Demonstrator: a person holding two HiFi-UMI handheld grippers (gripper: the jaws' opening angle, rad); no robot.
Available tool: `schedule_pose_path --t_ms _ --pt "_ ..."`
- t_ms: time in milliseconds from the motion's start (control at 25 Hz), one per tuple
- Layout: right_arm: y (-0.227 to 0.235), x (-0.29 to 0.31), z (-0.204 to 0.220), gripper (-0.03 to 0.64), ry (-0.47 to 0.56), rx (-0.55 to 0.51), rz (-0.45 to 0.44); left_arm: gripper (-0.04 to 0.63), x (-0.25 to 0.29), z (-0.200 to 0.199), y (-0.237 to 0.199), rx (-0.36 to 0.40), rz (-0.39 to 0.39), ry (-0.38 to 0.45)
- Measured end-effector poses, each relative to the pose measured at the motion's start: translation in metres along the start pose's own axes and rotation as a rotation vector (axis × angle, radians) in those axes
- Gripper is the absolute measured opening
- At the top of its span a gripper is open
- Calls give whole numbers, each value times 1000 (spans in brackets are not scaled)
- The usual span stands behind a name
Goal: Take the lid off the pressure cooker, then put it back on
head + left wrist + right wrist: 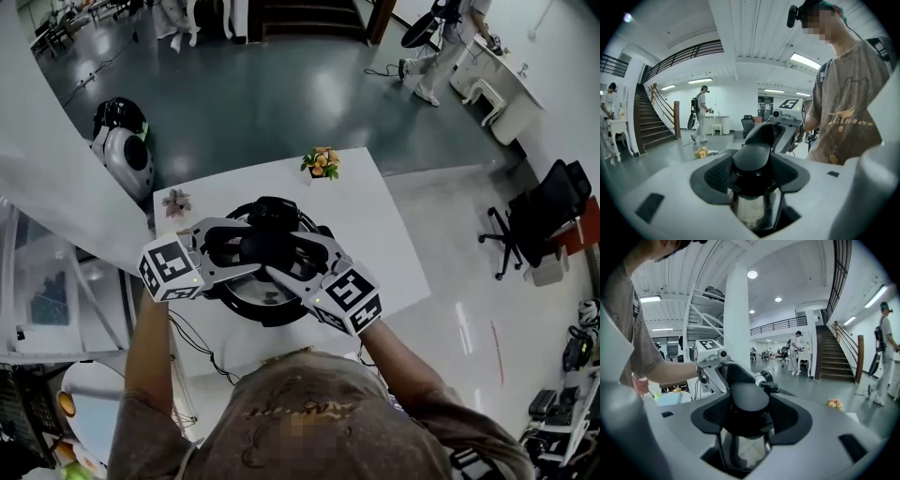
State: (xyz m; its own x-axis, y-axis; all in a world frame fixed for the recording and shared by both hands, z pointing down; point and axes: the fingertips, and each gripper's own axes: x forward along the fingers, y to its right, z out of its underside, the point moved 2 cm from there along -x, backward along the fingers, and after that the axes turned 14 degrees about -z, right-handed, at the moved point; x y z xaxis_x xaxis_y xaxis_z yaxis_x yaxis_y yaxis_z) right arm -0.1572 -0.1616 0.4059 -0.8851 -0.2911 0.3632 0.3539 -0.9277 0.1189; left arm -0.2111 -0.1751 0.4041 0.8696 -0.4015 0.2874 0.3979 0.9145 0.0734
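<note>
The pressure cooker [272, 311], steel with black fittings, stands in the middle of a white table [380, 234]. My left gripper [246, 246] reaches in from the left and my right gripper [295, 258] from the right, meeting over its top. In the left gripper view the left gripper [752, 180] has its dark pads against a rounded black handle [751, 159], with shiny steel [752, 211] below. The right gripper [747, 420] clasps a black handle [749, 401] the same way. Each gripper shows beyond the handle in the other's view. Whether the lid sits locked is hidden.
A small pot of orange flowers [322, 162] stands at the table's far edge and a pale flower [175, 200] at its far left corner. A black cable [202, 354] trails off the near edge. A white machine [127, 150] and an office chair [539, 220] stand on the floor.
</note>
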Motion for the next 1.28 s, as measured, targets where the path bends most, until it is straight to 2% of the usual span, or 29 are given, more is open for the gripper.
schedule_pose_path --t_ms 240,640,960,1280 --pt "1 -2 -4 265 14 7 43 261 3 -4 -2 10 45 3" --pt "-2 -3 -12 259 7 -17 22 262 -4 -10 -2 3 14 13" --pt "5 -31 -48 259 29 -48 4 262 -1 -59 -4 33 -14 6" --pt "2 -42 -56 259 45 -67 31 262 1 -71 1 60 -8 15"
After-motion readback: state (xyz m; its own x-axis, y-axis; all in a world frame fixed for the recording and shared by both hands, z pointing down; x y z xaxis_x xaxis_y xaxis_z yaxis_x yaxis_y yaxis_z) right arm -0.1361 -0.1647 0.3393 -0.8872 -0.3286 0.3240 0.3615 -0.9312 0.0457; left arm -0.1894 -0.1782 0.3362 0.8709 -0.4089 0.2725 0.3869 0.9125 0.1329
